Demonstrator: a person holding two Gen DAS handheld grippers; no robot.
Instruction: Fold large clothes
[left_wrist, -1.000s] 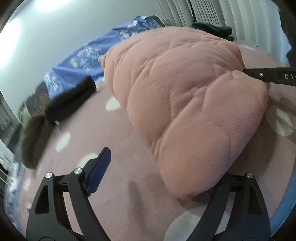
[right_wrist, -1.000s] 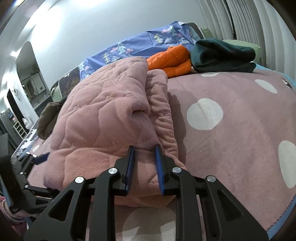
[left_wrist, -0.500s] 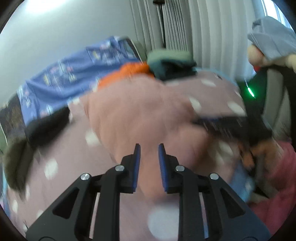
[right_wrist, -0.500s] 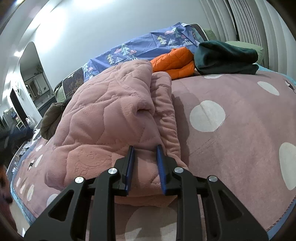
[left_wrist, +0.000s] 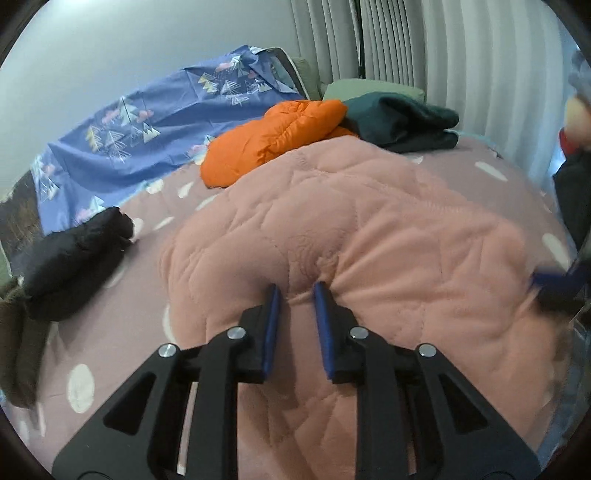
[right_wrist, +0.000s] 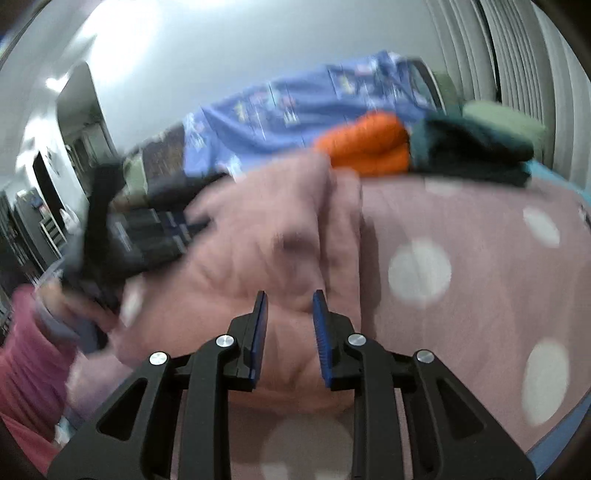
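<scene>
Soft, even indoor light is cast from above, and a pale glare is seen on the wall (right_wrist: 155, 48). The left wrist view is rendered fairly sharp, blurred only at its right edge. The right wrist view is smeared by motion throughout. Straight curtain pleats (left_wrist: 406, 48) are bent by fisheye distortion, and dark corners are left.

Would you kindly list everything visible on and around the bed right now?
quilted garment: one, pink, bed centre, bunched
orange jacket: one, orange, behind it
dark green garment: one, folded, right of orange jacket
black garment: one, black, left side
patterned sheet: one, blue, against wall
bedspread: one, mauve with white dots
curtains: pale, rear right
left gripper: black, blue fingers pinching quilted garment
right gripper: same, gripping its edge
sleeve: pink, lower left
</scene>
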